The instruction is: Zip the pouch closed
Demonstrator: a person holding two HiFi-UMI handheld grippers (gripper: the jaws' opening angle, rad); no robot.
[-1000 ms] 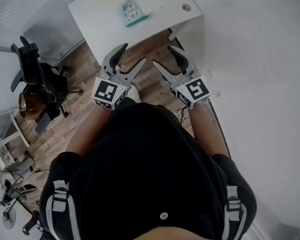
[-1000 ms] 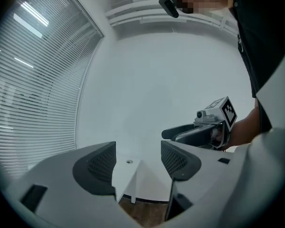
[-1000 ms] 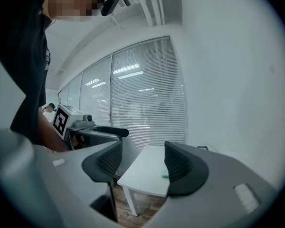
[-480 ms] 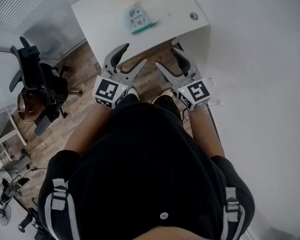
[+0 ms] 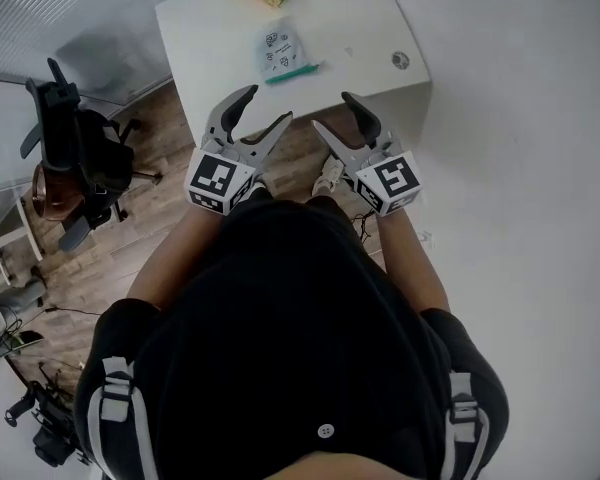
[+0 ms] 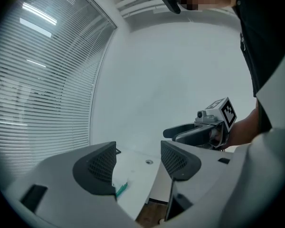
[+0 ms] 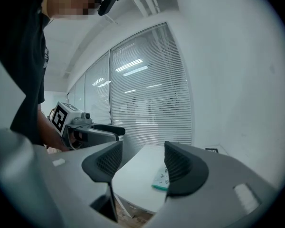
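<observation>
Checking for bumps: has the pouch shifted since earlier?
No. The pale printed, teal-zipped pouch keeps its spot on the white table, left of the round grommet.

Left tool (image 5: 265,108) and right tool (image 5: 333,112) side by side, pointed forward, jaws of each apart and empty.

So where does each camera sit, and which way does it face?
Head view: on the person's head, looking steeply down at a black-clad torso, both forearms, the left gripper, the right gripper and the white table with the pouch.
Left gripper view: on the left gripper, looking along its open jaws at table and wall; right gripper and forearm show.
Right gripper view: on the right gripper, facing table and blinds past open jaws; left gripper shows.
Shared: all three see the table.
</observation>
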